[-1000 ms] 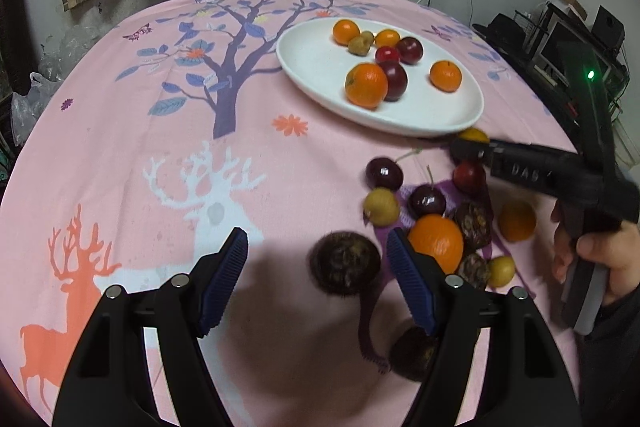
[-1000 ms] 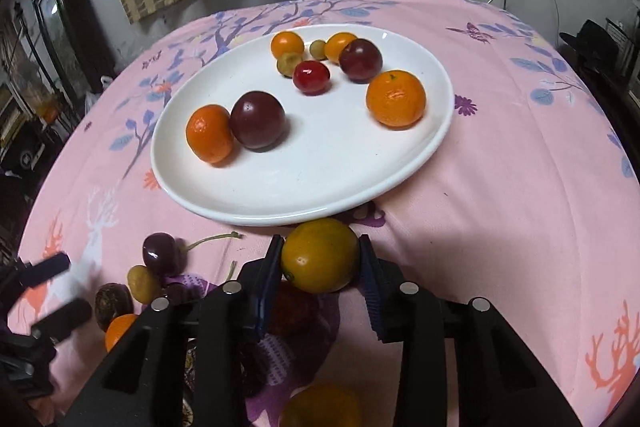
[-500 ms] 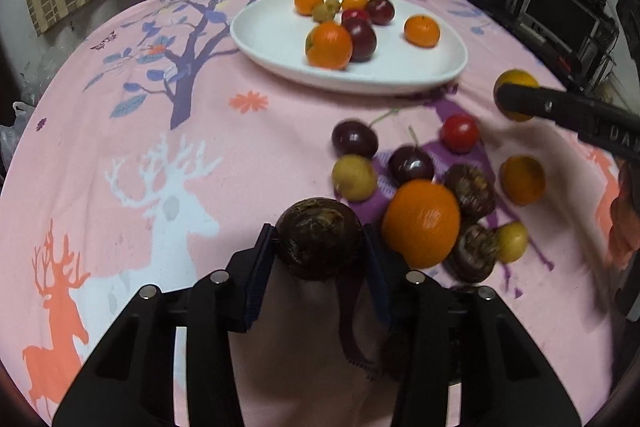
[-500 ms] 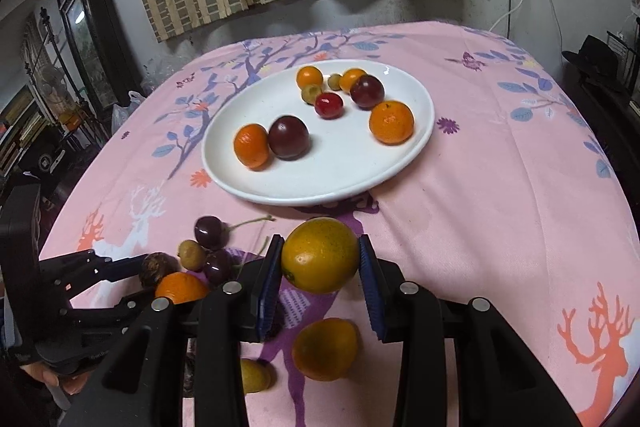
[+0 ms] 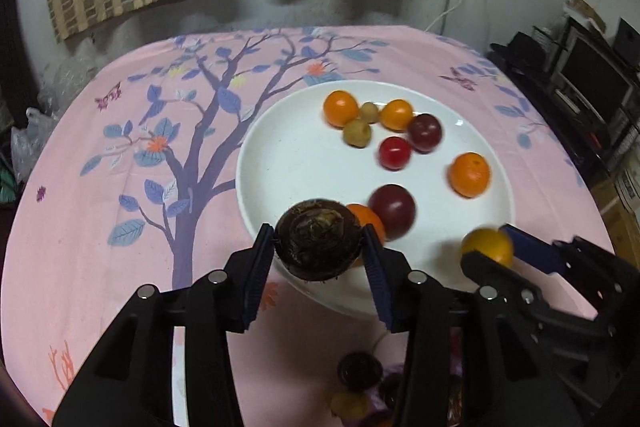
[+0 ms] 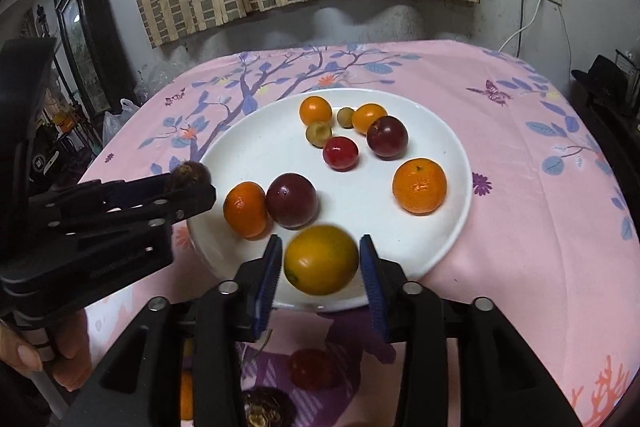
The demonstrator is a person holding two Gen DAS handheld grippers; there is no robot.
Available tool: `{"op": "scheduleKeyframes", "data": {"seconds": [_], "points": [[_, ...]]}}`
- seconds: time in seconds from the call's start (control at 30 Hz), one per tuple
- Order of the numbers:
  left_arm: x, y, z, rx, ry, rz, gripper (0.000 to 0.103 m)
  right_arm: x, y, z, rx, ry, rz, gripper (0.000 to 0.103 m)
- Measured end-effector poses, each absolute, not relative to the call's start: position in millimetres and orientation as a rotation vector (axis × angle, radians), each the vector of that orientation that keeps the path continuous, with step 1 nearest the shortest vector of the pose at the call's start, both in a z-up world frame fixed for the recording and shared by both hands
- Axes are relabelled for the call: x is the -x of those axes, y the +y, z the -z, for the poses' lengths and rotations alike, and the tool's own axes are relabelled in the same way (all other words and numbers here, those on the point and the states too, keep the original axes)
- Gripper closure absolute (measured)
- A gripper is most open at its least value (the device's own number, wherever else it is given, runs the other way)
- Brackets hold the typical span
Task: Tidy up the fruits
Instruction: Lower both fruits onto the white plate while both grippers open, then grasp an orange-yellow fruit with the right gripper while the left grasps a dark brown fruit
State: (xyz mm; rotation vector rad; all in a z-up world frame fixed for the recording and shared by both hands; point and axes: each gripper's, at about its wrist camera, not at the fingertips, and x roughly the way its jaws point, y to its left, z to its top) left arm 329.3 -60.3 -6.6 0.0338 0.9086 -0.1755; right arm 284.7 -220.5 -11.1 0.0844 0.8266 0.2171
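A white plate on the pink tablecloth holds oranges, dark plums, a red fruit and small yellow-green ones. My left gripper hangs over the plate's near left rim. A rough dark brown fruit sits between its blue pads, which still touch it as the jaws begin opening. My right gripper is over the plate's near edge with its jaws opening. The yellow-orange fruit between them is blurred, with a gap at each pad.
Loose fruits lie on the cloth below the grippers: a dark cherry, a red fruit and a brown one. A person's hand holds the left tool. Dark shelves with a screen stand right of the table.
Both grippers lifted their fruits off the cloth and carried them over the plate's near rim. The right jaws have spread, and the yellow-orange fruit now sits loose between them.
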Motion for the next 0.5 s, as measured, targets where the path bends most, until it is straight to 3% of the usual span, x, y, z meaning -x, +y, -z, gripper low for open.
{"op": "scheduleKeyframes", "data": {"seconds": [0.03,0.1,0.5], "points": [[-330,-57,8,-0.014,0.91,0.167,0.043,-283,-221,10,-0.091,0.816,-0.211,0.055],[-324,-51,6,0.016,0.889,0.162,0.039,-276,-222,7,-0.093,0.801,-0.231,0.055],[-243,-35,10,0.025,0.919,0.219,0.035,-205,-243,15,-0.075,0.842,-0.228,0.054]]}}
